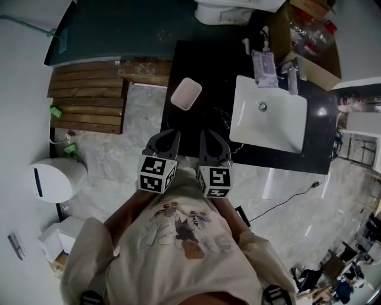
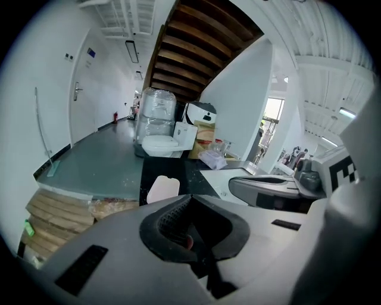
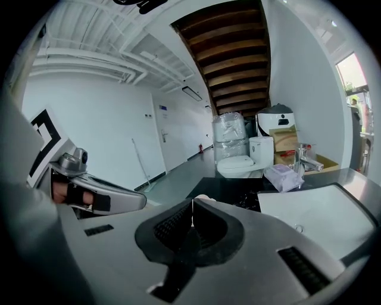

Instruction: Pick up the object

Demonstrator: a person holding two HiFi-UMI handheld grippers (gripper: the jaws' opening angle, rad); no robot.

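A pale pink, rounded-square dish (image 1: 186,93) lies on the black counter (image 1: 208,59), left of the sink. In the left gripper view the pink dish (image 2: 163,188) shows just beyond the jaws. In the right gripper view only a sliver of the pink dish (image 3: 202,197) peeks over the jaw tips. My left gripper (image 1: 168,136) and right gripper (image 1: 209,136) hang side by side over the counter's near edge, short of the dish and not touching it. The left gripper (image 2: 189,199) has its jaws together with nothing between them. The right gripper (image 3: 192,204) also has its pads meeting, empty.
A white sink basin (image 1: 269,113) with a chrome tap (image 1: 292,77) sits right of the dish, a purple packet (image 1: 264,67) behind it. A toilet (image 1: 229,11) and a cardboard box (image 1: 309,36) stand farther back. Wooden planks (image 1: 89,98) and a white bin (image 1: 53,179) are at the left.
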